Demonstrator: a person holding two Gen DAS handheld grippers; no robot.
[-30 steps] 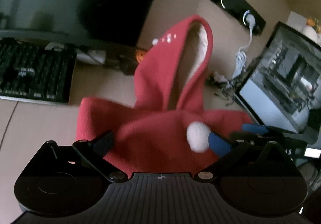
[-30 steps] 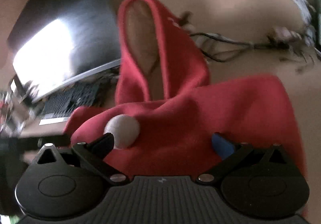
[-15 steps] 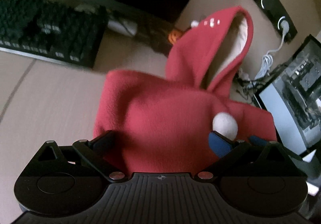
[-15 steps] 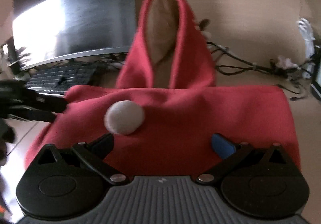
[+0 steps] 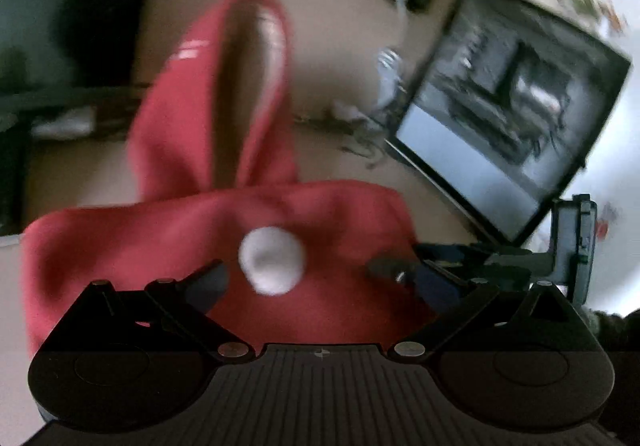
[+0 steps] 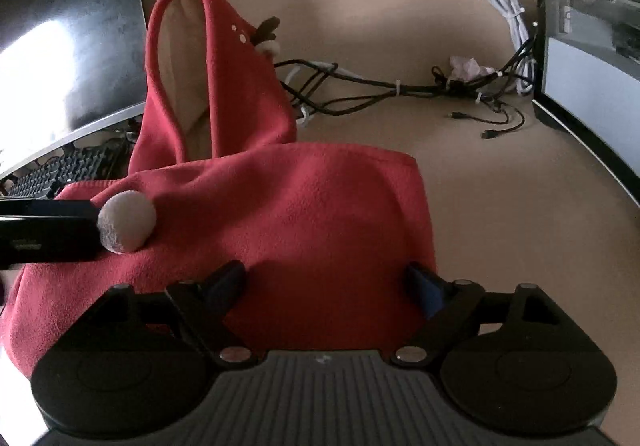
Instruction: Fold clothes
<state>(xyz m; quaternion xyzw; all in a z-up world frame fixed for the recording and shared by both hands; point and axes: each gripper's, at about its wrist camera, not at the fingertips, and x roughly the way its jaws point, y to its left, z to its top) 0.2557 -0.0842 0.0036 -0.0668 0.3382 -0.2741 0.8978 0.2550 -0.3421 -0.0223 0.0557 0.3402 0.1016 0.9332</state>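
A red fleece hooded garment (image 6: pixel 304 214) with a cream-lined hood (image 6: pixel 180 58) and a white pom-pom (image 6: pixel 127 222) lies on the tan desk. My right gripper (image 6: pixel 326 278) is open, its jaws spread over the garment's near edge. In the blurred left wrist view the garment (image 5: pixel 192 238) and pom-pom (image 5: pixel 272 260) lie just ahead of my left gripper (image 5: pixel 316 278), which is open with its jaws wide over the cloth. The left gripper's body shows as a dark bar (image 6: pixel 44 230) at the left of the right wrist view, beside the pom-pom.
A monitor (image 6: pixel 68 30) and keyboard (image 6: pixel 60 174) stand at the back left. A glass-sided computer case (image 6: pixel 592 26) stands at the right, with a tangle of cables (image 6: pixel 400 90) and a white cord (image 6: pixel 508 6) on the desk (image 6: pixel 500 206) behind the garment.
Both wrist views have swung sideways while the garment stayed on the desk. The left gripper has come in close beside the pom-pom. Both grippers stay open.
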